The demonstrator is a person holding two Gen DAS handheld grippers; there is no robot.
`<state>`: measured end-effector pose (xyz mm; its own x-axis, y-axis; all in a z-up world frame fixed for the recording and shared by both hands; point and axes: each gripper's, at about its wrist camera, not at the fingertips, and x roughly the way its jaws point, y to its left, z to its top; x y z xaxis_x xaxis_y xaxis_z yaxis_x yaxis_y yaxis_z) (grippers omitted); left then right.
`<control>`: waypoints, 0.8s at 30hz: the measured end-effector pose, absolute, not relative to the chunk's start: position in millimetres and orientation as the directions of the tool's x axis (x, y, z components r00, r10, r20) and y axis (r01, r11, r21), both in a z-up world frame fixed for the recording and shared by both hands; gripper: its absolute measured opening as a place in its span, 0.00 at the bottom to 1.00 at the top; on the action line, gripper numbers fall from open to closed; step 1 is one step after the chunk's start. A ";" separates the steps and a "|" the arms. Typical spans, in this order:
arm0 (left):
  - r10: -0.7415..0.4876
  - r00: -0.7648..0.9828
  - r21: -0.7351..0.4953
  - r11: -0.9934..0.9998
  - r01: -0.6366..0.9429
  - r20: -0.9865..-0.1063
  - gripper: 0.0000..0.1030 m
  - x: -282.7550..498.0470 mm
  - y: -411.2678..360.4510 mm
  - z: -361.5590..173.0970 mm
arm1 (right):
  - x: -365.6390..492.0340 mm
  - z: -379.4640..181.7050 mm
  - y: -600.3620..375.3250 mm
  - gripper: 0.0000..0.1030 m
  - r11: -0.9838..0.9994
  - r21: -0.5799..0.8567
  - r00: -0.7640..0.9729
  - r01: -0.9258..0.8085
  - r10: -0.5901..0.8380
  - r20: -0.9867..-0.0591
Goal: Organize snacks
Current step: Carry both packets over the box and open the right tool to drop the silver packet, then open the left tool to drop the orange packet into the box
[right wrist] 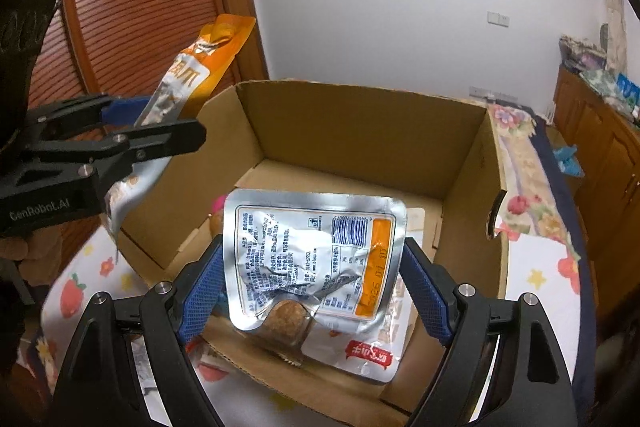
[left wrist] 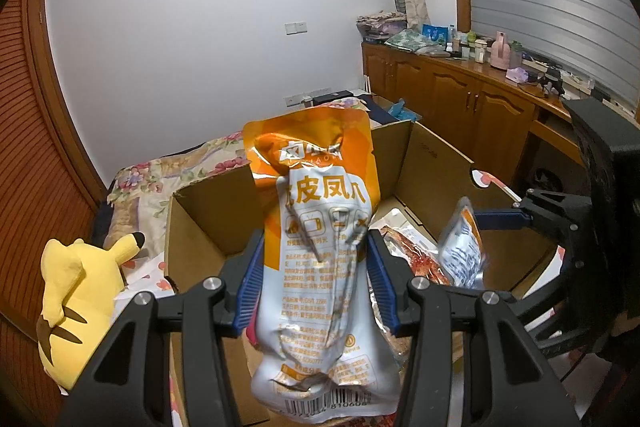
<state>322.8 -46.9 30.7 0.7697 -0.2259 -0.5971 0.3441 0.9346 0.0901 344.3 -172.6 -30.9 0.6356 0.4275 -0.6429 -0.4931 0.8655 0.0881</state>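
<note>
Both grippers hover above the open cardboard box (right wrist: 360, 131) on the bed. The left gripper (left wrist: 316, 267) clamps a tall orange-and-white pouch (left wrist: 320, 247) upright over the box's near left wall. The right gripper (right wrist: 312, 275) pinches a crinkled silver packet (right wrist: 312, 251) over the interior, where another packet (right wrist: 360, 351) lies; the far floor is bare.

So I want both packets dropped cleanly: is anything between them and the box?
Nothing visible. The orange packet in the left gripper and the silver packet in the right gripper hang over the open box, flaps out of the way. Only other snack packs lie on its floor.
</note>
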 end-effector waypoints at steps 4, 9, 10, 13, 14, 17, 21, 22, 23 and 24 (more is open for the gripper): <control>-0.215 0.773 0.090 0.939 0.332 -0.597 0.46 326.9 -45.5 30.0 | 346.1 -31.2 -170.3 0.84 0.866 0.074 0.637 -0.495 0.420 -0.647; -0.208 0.781 0.091 0.943 0.320 -0.588 0.46 330.5 -45.7 33.0 | 346.2 -31.4 -168.7 0.86 0.868 0.073 0.637 -0.491 0.415 -0.649; -0.208 0.783 0.090 0.944 0.319 -0.587 0.46 331.2 -45.3 33.6 | 346.0 -31.6 -167.9 0.86 0.869 0.072 0.638 -0.490 0.414 -0.650; -0.204 0.787 0.091 0.946 0.312 -0.582 0.46 333.6 -44.3 34.5 | 345.6 -31.3 -168.6 0.86 0.868 0.080 0.636 -0.490 0.419 -0.648; -0.202 0.788 0.091 0.946 0.310 -0.582 0.46 334.2 -43.4 34.0 | 345.7 -31.1 -169.1 0.86 0.867 0.085 0.635 -0.490 0.422 -0.647; -0.196 0.792 0.090 0.949 0.301 -0.578 0.47 337.0 -41.5 34.9 | 344.6 -30.9 -171.0 0.86 0.866 0.093 0.632 -0.491 0.427 -0.647; -0.186 0.791 0.087 0.954 0.288 -0.583 0.49 340.3 -38.7 31.6 | 341.5 -30.7 -172.1 0.86 0.866 0.096 0.633 -0.490 0.430 -0.644; -0.185 0.789 0.084 0.954 0.287 -0.586 0.50 340.9 -38.9 30.5 | 340.5 -30.7 -172.1 0.86 0.866 0.097 0.632 -0.491 0.431 -0.644; -0.186 0.785 0.080 0.955 0.286 -0.591 0.50 341.9 -38.4 29.0 | 339.1 -30.6 -172.0 0.86 0.865 0.097 0.633 -0.493 0.433 -0.642; -0.186 0.782 0.076 0.955 0.286 -0.595 0.51 342.3 -38.4 28.0 | 338.1 -30.7 -171.8 0.86 0.865 0.096 0.634 -0.493 0.433 -0.641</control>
